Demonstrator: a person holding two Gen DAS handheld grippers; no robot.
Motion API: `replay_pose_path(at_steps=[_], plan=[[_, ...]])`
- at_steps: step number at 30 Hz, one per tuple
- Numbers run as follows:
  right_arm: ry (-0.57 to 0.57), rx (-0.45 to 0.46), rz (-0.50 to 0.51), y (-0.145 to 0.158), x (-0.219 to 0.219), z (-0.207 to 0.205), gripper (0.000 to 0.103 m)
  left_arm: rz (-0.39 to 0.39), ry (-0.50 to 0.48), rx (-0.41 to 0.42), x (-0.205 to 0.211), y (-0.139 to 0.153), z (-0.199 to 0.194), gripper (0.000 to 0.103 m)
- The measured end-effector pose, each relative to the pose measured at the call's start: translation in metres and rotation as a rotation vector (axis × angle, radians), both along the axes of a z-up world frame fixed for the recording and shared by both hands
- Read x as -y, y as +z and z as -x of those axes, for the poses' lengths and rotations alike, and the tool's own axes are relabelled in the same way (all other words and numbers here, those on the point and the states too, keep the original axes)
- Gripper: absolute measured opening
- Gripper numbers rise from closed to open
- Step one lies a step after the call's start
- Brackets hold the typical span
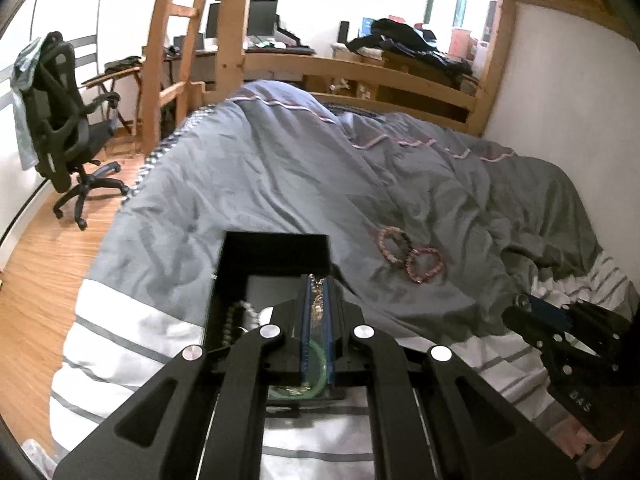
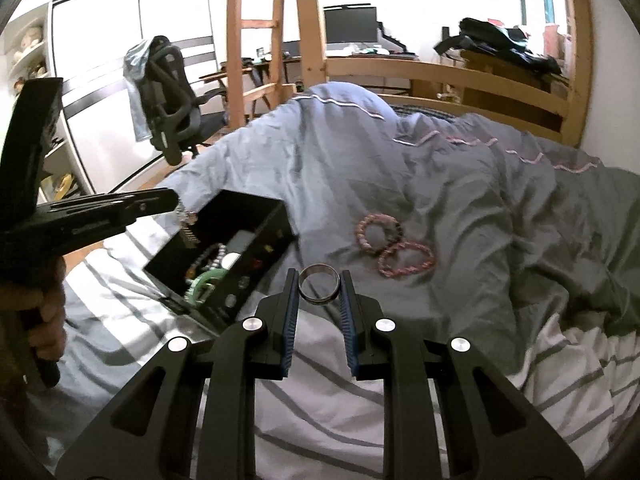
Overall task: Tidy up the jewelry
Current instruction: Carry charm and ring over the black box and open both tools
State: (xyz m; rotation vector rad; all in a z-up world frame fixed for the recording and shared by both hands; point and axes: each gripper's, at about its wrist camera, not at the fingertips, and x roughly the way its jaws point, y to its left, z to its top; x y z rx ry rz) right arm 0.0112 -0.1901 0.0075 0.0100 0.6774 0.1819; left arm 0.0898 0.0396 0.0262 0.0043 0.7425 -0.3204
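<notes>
Over the black jewelry box (image 2: 224, 256) near the bed's foot edge, only the right wrist view shows the left gripper (image 2: 176, 200) dangling a thin chain (image 2: 188, 224), fingers pinched on it; the right gripper (image 2: 319, 300) clasps a silver bangle (image 2: 319, 283) between part-open fingers.

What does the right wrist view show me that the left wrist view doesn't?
Only the right wrist view shows the metal ring held between the right tongs, and the chain dangling from the left tongs over the black jewelry box. Only the left wrist view looks down between the left tongs' closed pads at the chain. Both show the box, the two pink bracelets and the grey duvet.
</notes>
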Motion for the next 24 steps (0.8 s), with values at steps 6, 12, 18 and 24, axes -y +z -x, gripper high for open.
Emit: replay_pose_path(at_steps=[6,12,18,24], plan=[[0.05,0.012,0.01,0.01,-0.033,-0.006,0.021,0.038,0.036,-0.02,-0.026,0.0,-0.012,0.006],[0.101,0.015,0.03,0.015,-0.068,-0.014,0.021,0.119,0.067,-0.039,-0.057,-0.001,-0.023,0.006],[0.145,-0.006,0.041,0.008,-0.096,-0.027,0.021,0.171,0.065,-0.087,-0.075,-0.013,-0.033,0.006],[0.184,-0.052,0.063,-0.011,-0.117,-0.044,0.021,0.182,0.009,-0.138,-0.065,-0.026,-0.04,0.006]])
